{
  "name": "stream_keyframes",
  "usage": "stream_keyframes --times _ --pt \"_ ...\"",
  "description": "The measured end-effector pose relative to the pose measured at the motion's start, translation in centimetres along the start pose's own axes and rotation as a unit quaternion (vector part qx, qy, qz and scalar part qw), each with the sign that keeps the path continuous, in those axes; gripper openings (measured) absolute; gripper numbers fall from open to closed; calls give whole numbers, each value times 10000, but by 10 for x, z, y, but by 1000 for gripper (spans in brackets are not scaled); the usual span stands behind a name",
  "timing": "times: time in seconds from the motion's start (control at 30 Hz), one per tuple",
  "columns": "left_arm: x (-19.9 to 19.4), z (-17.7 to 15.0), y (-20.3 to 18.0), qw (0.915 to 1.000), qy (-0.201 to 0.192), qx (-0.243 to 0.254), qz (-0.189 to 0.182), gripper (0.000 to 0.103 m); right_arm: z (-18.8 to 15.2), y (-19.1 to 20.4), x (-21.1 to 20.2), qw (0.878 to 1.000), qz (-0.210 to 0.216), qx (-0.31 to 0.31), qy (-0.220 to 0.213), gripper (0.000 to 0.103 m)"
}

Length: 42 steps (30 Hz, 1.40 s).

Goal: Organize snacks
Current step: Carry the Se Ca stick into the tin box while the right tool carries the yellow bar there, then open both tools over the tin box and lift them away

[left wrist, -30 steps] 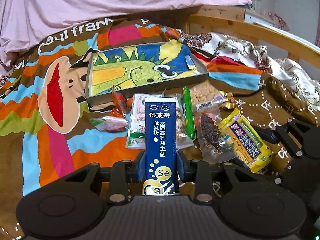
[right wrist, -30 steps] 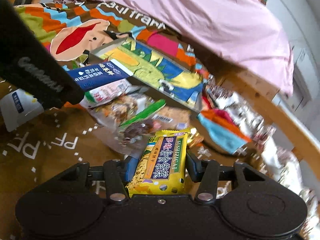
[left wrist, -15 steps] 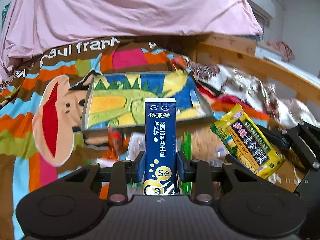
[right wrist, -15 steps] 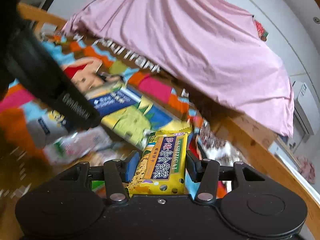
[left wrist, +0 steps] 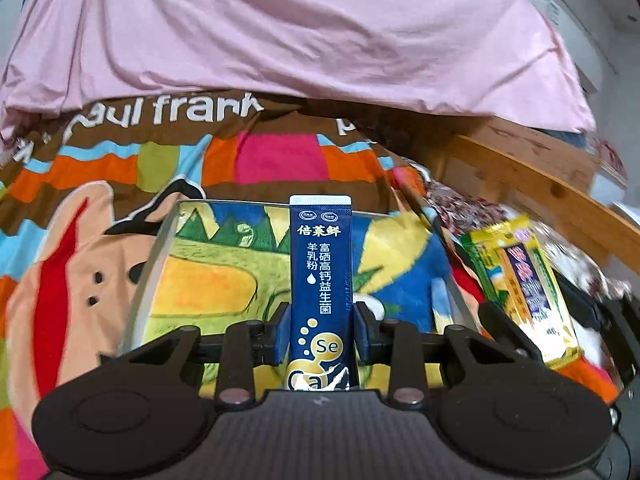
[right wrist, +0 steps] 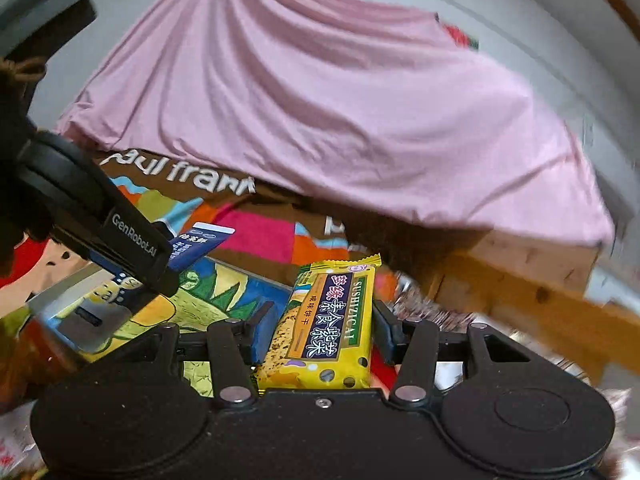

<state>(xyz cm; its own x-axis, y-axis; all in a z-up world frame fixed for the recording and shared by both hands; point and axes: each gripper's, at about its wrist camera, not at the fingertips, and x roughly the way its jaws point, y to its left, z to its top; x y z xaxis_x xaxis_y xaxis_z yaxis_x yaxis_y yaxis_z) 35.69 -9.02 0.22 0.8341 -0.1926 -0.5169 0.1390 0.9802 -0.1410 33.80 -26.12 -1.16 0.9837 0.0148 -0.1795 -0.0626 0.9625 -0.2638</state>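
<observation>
Now over the tray (left wrist: 156,248), both snacks, no longer above the pile

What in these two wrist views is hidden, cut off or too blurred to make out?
- Tray: left wrist view, its near edge and part of its floor hidden by the left gripper and blue sachet.
- Yellow biscuit pack: left wrist view, print motion-blurred.
- Blue sachet's lower part: right wrist view, behind the left gripper's body.
- Other snacks: right wrist view, cut off at the lower left edge.
</observation>
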Motion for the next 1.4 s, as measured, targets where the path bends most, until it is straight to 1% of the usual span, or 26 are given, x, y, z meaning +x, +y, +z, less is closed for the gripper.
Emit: stream_keyframes --times 0.1,0.17,0.3,0.47,0.6,0.7,0.8,0.83,0.87,0.93,0.97,1.0,1.03,1.07,1.1,1.13,1.17,1.2,1.27,1.3,1.33,1.4 --pt "32 8 2 9999 65 -98 54 35 -5 -5 22 9994 138 236 211 52" --pt "50 9 2 9998 152 -117 92 35 -11 -5 35 9988 212 258 355 52" --pt "81 7 0 9993 301 54 227 35 -17 -8 55 9965 356 397 648 52" --pt "110 6 -7 9978 553 203 306 35 -22 -14 70 9920 457 561 1035 53" --pt "126 3 -10 9960 797 205 338 35 -31 -17 81 9867 514 691 1380 53" --pt "137 0 -16 9928 989 444 514 35 -34 -20 84 9839 549 815 1494 53" --pt "141 -2 -20 9917 1041 545 523 36 -36 -21 87 9820 591 866 1574 54" --pt "142 -3 -20 9916 1066 520 515 36 -36 -21 86 9818 607 870 1576 56" --pt "143 -3 -21 9914 1108 473 501 37 -35 -21 85 9820 617 871 1559 60" --pt "144 -4 -20 9911 1180 374 493 39 -31 -22 80 9832 633 844 1491 64" --pt "143 -4 -19 9911 1183 345 496 44 -28 -23 77 9839 620 828 1455 67" --pt "142 -4 -19 9911 1191 326 504 53 -24 -24 73 9849 588 809 1410 69" --pt "140 -4 -18 9908 1204 304 539 58 -21 -25 68 9858 559 814 1358 74" --pt "137 -3 -16 9908 1192 270 582 66 -18 -27 63 9864 534 844 1301 78" --pt "132 -1 -15 9912 1157 226 596 70 -14 -30 56 9872 510 896 1214 79" --pt "127 1 -12 9920 1110 164 579 72 -9 -33 48 9881 484 936 1120 83" --pt "120 3 -9 9930 1047 82 544 76 -6 -35 41 9890 461 954 1036 87" --pt "112 4 -6 9940 966 1 513 82 -1 -37 32 9901 436 967 921 89" --pt "94 9 -3 9957 787 -99 488 88 8 -41 13 9916 401 1007 703 98" --pt "82 10 -1 9965 662 -137 483 92 13 -44 3 9921 392 1046 573 101" --pt "72 12 0 9973 537 -158 482 93 17 -46 -7 9924 379 1079 454 102" --pt "47 14 1 9982 209 -176 531 99 26 -50 -28 9930 313 1109 245 102"
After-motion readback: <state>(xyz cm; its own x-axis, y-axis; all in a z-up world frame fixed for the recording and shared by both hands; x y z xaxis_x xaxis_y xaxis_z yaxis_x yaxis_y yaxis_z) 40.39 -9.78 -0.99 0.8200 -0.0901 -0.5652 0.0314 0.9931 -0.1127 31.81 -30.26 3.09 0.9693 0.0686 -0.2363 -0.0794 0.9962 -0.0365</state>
